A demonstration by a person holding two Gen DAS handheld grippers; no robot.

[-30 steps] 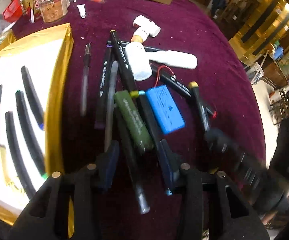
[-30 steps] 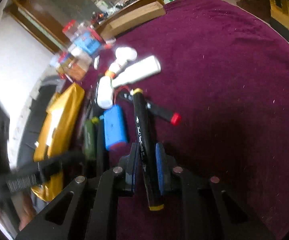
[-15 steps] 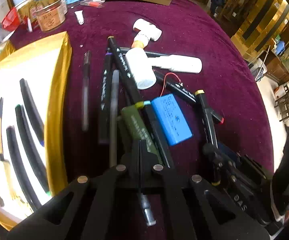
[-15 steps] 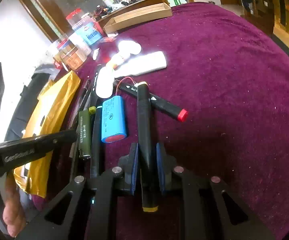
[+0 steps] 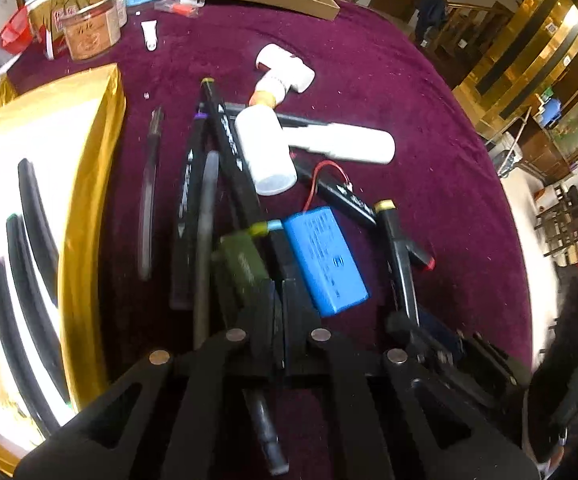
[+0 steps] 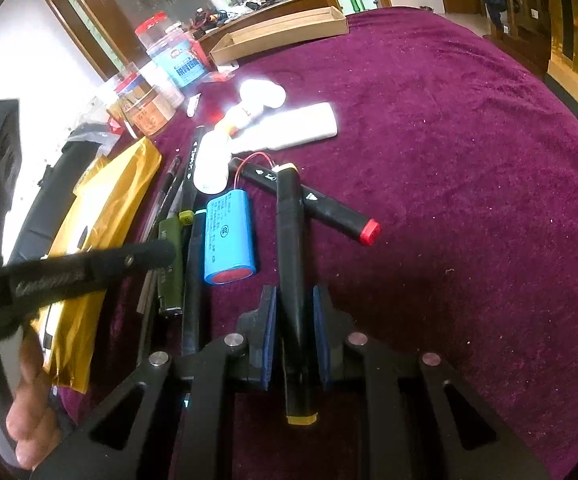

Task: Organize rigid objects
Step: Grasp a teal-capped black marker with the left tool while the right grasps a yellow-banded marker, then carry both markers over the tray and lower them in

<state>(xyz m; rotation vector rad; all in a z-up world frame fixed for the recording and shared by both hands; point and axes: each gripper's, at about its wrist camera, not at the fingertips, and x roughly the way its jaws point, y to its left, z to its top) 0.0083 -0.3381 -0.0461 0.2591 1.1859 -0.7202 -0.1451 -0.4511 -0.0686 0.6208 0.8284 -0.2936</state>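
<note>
Right tool (image 6: pixel 295 344) grips yellow-capped marker (image 6: pixel 291 256), lengthwise along fingers.

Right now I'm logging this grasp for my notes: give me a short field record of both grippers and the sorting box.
left gripper: shut on a black pen
right gripper: shut on yellow-capped black marker
gold box: left of the pile, holds several dark pens
blue battery pack: on the cloth, between both grippers
surface: purple tablecloth

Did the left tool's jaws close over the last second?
Yes. The left gripper was wide open beside the green lighter a second ago; now its jaws are shut on a dark pen.
</note>
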